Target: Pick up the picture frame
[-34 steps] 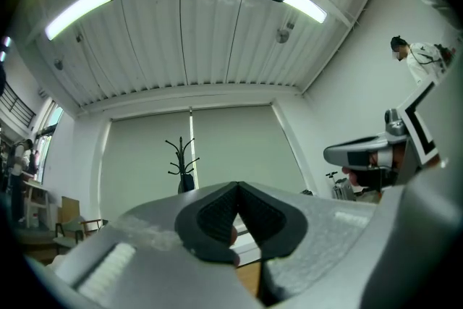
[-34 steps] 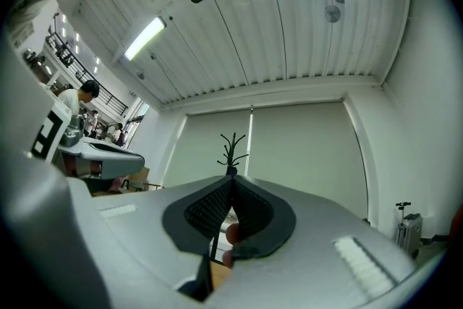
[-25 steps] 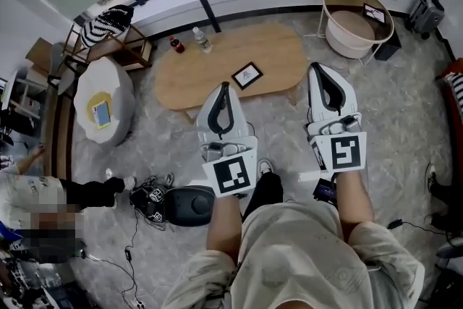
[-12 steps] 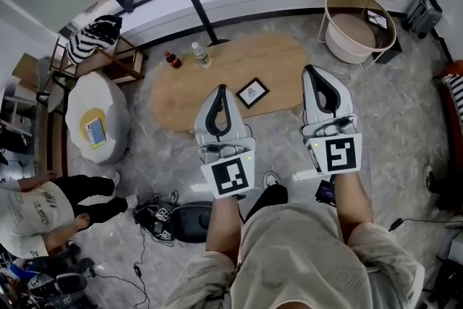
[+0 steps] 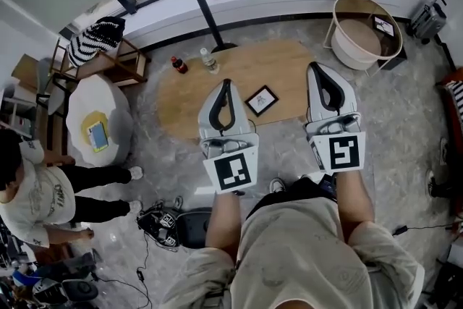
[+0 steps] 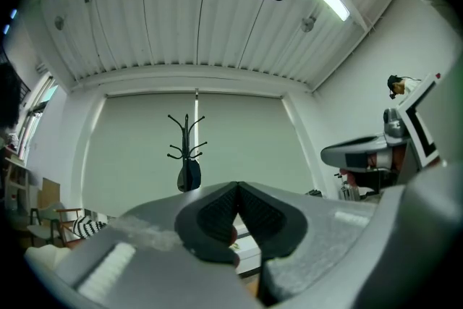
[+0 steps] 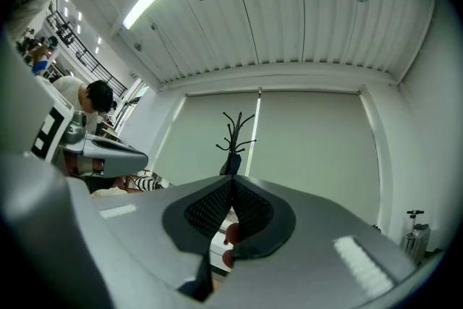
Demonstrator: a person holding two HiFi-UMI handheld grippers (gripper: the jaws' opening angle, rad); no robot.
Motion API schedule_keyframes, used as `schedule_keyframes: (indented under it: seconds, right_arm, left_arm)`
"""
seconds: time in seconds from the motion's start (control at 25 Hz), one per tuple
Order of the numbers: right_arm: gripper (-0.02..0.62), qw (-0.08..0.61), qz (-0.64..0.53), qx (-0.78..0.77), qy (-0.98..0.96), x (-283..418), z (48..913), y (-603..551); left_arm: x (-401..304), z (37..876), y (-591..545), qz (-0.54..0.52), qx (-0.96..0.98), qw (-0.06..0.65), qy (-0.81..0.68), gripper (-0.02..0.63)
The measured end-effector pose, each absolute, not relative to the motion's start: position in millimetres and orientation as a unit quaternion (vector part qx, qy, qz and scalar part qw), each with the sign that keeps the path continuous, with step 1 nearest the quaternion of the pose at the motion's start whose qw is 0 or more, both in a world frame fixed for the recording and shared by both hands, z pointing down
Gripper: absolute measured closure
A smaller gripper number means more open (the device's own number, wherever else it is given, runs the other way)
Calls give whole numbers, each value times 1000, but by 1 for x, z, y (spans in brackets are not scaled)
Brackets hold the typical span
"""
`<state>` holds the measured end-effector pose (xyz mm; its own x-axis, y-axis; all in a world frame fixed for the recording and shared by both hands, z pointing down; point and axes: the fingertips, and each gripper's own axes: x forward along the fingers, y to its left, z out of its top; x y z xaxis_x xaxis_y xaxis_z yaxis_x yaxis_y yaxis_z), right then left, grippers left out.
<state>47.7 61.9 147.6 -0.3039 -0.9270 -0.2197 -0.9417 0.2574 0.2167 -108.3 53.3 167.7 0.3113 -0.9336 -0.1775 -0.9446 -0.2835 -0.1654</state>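
The frame [image 5: 262, 100] lies flat on the table [image 5: 282, 61]. The left gripper [image 5: 226, 87] and right gripper [image 5: 318, 72] flank it, both closed and empty, probably lined up for the reach.

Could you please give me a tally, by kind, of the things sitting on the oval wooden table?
Bottles: 2 (dark bottle, clear bottle)
Picture frame: 1
Total: 3

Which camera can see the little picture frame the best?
The head view. It looks down on the picture frame, which lies on the wooden table. The left gripper view and the right gripper view both aim too high, so neither shows the frame at all.
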Motion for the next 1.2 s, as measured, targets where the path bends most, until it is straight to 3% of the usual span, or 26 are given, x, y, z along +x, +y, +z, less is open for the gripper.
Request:
schedule_keyframes:
  seconds: [0.72,1.2]
  right_arm:
    - [594,20,160,-587,794,49,152,28]
    - [594,29,142,-580,802,85,162,-60]
  left_arm:
    - [-112,171,23,30,-792,123,598,601]
    - [-78,178,-57,11,-786,115,607,601]
